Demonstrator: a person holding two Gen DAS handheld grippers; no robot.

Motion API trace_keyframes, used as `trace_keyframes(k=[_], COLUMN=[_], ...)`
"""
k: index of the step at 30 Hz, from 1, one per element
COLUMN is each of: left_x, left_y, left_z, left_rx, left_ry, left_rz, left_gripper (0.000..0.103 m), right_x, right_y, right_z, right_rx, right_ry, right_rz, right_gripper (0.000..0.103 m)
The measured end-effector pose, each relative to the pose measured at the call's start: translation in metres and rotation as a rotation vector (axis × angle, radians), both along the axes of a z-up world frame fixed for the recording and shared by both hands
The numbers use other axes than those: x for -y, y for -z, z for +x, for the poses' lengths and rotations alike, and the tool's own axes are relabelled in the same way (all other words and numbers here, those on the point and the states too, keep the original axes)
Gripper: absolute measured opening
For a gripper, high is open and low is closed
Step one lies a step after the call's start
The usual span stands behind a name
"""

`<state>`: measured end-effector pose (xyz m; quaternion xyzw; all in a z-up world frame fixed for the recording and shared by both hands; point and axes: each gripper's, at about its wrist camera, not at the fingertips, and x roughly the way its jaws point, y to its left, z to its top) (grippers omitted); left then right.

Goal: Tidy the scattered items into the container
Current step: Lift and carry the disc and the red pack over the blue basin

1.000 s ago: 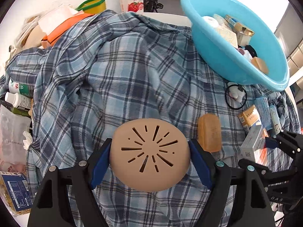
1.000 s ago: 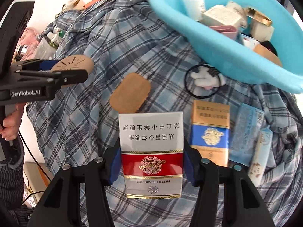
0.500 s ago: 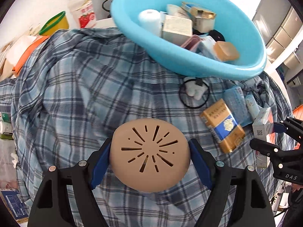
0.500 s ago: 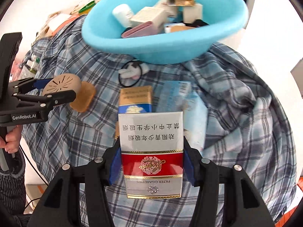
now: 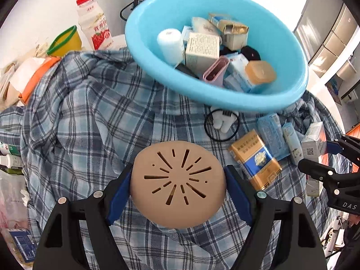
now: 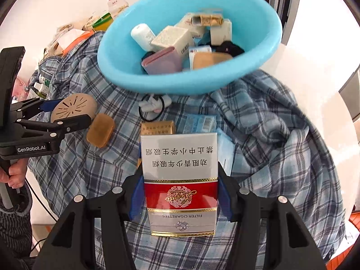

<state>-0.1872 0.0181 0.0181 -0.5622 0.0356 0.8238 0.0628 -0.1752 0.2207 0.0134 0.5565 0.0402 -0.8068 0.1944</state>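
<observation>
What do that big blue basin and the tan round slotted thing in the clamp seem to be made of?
The big blue basin looks like smooth moulded plastic, with soft glare on its wall. The tan round slotted disc looks matte, probably plastic or silicone; its cleanly cut slots suggest moulding.

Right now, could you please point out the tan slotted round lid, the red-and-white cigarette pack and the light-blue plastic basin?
Tan slotted round lid [image 5: 177,185]: left wrist view, top centre.
Red-and-white cigarette pack [image 6: 180,193]: right wrist view, red band.
Light-blue plastic basin [image 6: 126,78]: right wrist view, outer wall.
</observation>
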Motion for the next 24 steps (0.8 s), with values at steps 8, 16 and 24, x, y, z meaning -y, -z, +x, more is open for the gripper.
trace_keyframes(k=[8, 16, 24], left_x=[-0.009, -0.018, -0.021], left_y=[-0.055, -0.086, -0.083], left_z=[-0.006, -0.008, -0.025], left_rx=[-0.092, -0.140, -0.122], left_ry=[0.020, 0.036, 0.033], left_rz=[0.011, 0.016, 0.023], left_gripper=[0.081, 0.082, 0.082], right_x=[0.005, 0.006, 0.009], right_y=[-0.068, -0.113, -0.104], right_z=[-0.006, -0.007, -0.029], right_rx=[-0.126, -0.215, -0.196], right_ry=[0.005, 0.004, 0.014], right_rz=[-0.026, -0.042, -0.027], right_gripper=[0.054, 0.054, 0.054])
